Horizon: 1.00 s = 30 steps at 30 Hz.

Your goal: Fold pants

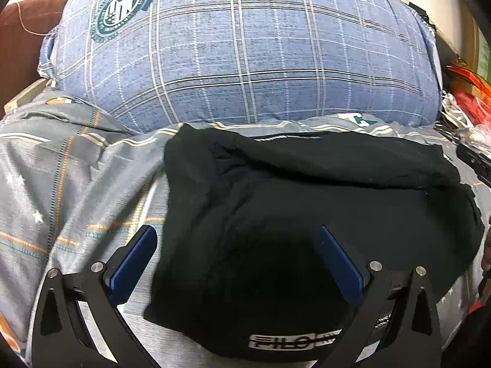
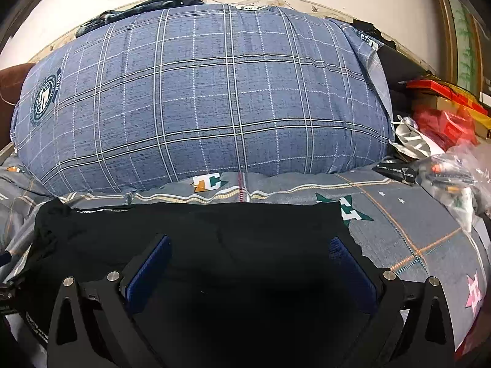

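- Two grippers hover over the bed, both spread wide with nothing between their blue pads.
- The left gripper [image 1: 236, 260] hangs above the near left part of the black pants [image 1: 307, 214]; its left pad [image 1: 135, 263] is over the bedsheet just off the cloth's edge, its right pad [image 1: 340, 266] over the black fabric.
- The right gripper [image 2: 250, 263] sits over the pants [image 2: 214, 230] too, both pads above the dark cloth, its right pad [image 2: 353, 270] near the wavy right edge.
- The pants lie bunched into a compact folded heap on the grey patterned bedsheet [image 1: 61, 184], an upper layer rumpled across the far side; a white logo strip [image 1: 291, 342] shows at the near edge in the left wrist view.
- Beyond the pants, touching the sheet, stands a large blue plaid pillow [image 2: 199, 98] with a round badge [image 1: 122, 9] on it.
- To the right of the bed is a clutter of red packaging [image 2: 442, 116] and clear plastic bags [image 2: 460, 171].
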Each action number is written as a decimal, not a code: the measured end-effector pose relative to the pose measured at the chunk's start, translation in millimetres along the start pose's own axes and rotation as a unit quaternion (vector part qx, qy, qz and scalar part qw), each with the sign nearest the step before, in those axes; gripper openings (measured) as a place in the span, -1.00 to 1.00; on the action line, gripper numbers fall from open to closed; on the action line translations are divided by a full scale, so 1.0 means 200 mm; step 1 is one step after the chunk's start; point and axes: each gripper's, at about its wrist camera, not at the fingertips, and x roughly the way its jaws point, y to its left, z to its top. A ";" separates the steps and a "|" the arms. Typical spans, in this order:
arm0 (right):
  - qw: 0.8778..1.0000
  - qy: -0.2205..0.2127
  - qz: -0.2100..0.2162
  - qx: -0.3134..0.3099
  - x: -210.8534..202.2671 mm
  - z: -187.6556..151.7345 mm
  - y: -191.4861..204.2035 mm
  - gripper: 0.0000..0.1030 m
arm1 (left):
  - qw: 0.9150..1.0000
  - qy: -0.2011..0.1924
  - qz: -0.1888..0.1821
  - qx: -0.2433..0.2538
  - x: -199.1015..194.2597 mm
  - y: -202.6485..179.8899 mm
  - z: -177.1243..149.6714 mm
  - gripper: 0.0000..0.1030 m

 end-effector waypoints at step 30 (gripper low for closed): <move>0.998 0.046 -0.026 0.032 0.19 0.29 -0.44 0.99 | 0.995 0.075 0.010 -0.072 0.41 0.37 0.51 1.00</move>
